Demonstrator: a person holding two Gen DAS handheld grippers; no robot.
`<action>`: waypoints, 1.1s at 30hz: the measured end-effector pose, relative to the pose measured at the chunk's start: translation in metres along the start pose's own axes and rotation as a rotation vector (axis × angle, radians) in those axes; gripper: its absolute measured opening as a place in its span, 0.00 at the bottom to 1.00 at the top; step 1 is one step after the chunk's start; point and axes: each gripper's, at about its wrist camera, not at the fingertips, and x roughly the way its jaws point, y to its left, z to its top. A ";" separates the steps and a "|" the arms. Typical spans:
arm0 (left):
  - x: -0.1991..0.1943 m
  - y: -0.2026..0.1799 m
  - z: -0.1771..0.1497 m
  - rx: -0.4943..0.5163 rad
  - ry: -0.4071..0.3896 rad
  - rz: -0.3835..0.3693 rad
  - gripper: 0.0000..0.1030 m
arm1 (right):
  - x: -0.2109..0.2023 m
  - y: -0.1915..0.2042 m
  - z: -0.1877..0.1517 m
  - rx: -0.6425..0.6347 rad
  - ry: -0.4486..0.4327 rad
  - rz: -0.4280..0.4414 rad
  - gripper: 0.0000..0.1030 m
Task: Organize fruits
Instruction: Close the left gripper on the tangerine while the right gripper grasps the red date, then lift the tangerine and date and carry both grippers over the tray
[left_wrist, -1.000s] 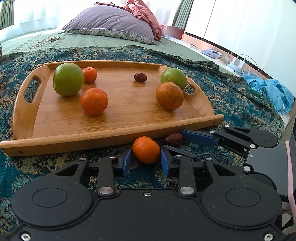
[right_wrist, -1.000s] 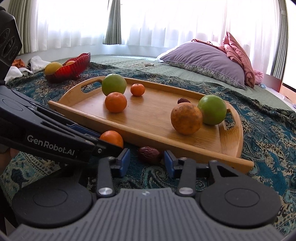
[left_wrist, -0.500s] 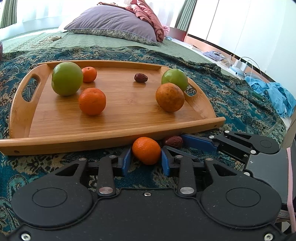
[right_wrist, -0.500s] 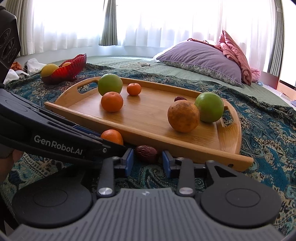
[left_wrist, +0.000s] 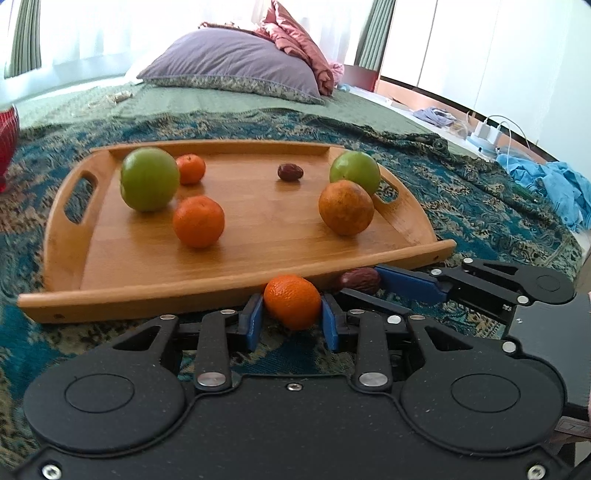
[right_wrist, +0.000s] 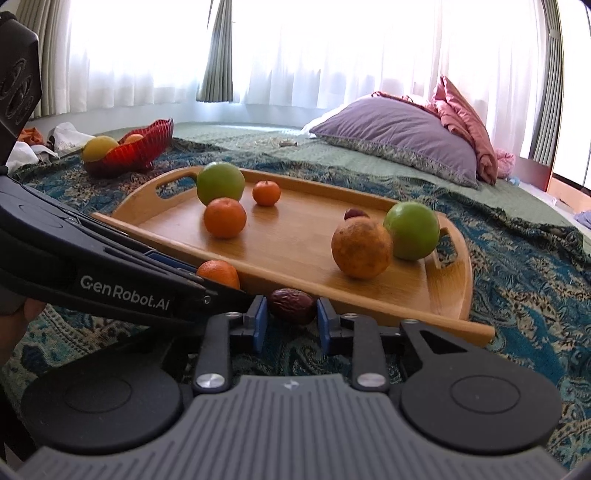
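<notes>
My left gripper (left_wrist: 291, 321) is shut on a small orange mandarin (left_wrist: 292, 301) just in front of the wooden tray (left_wrist: 155, 291); the mandarin also shows in the right wrist view (right_wrist: 218, 273). My right gripper (right_wrist: 289, 321) has its blue pads against a brown date (right_wrist: 291, 301), beside the tray's front rim (right_wrist: 406, 317). The date also shows in the left wrist view (left_wrist: 359, 280). On the tray lie two green apples (left_wrist: 149, 179) (left_wrist: 354, 171), two mandarins (left_wrist: 198, 220) (left_wrist: 190, 168), a brownish orange (left_wrist: 346, 207) and a date (left_wrist: 290, 172).
A red bowl (right_wrist: 129, 151) with yellow and orange fruit stands at the far left on the patterned blanket (right_wrist: 535, 277). A purple pillow (right_wrist: 399, 136) lies at the back. Blue clothes (left_wrist: 546, 188) and cables lie right of the bed.
Both grippers closed in: the left pads came onto the mandarin, the right pads narrowed around the date. Both views shifted slightly toward the tray.
</notes>
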 end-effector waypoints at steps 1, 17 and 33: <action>-0.003 0.000 0.001 0.009 -0.009 0.008 0.30 | -0.001 0.000 0.001 -0.002 -0.004 0.000 0.32; -0.026 0.018 0.034 0.004 -0.120 0.057 0.30 | -0.003 -0.007 0.039 0.004 -0.089 -0.047 0.32; 0.004 0.036 0.073 -0.028 -0.128 0.096 0.30 | 0.034 -0.029 0.072 0.054 -0.069 -0.099 0.32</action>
